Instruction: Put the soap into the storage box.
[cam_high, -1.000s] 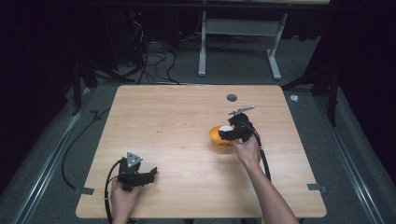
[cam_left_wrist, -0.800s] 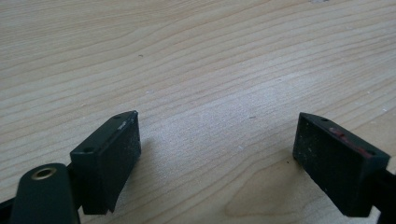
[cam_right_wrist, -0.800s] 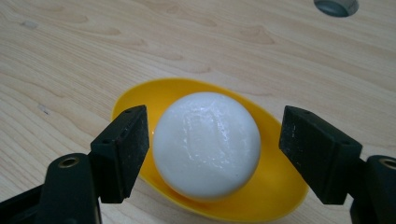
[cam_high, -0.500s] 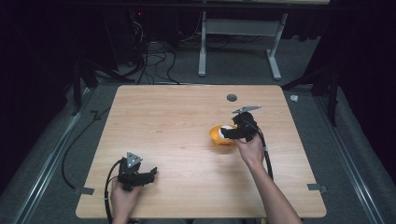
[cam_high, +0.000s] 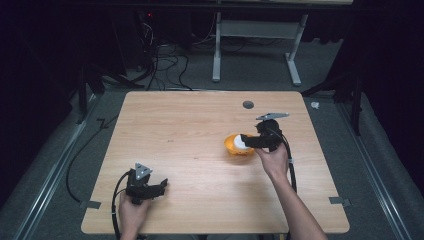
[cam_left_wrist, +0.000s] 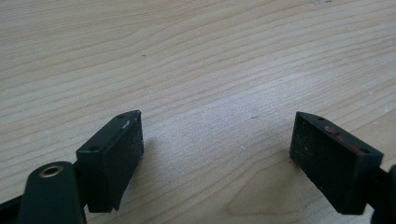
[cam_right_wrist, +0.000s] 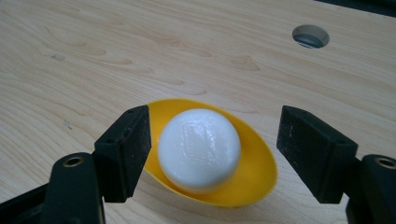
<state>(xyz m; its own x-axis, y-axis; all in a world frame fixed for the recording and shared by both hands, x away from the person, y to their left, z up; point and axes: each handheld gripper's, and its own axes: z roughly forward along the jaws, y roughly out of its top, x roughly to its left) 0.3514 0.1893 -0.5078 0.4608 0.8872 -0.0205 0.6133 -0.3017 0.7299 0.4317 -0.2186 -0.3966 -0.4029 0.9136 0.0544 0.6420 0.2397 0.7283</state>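
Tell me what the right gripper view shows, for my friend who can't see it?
A white ball sits in a yellow bowl on a wooden table. The right gripper is open, one black jaw on each side of the ball, not touching it. A round hole is in the table farther back.

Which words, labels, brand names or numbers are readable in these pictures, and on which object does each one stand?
None: no readable text in these pictures.
White ball: faint embossed marks, too blurred to read.
Yellow bowl, wooden table, both hand-held grippers: no text visible.
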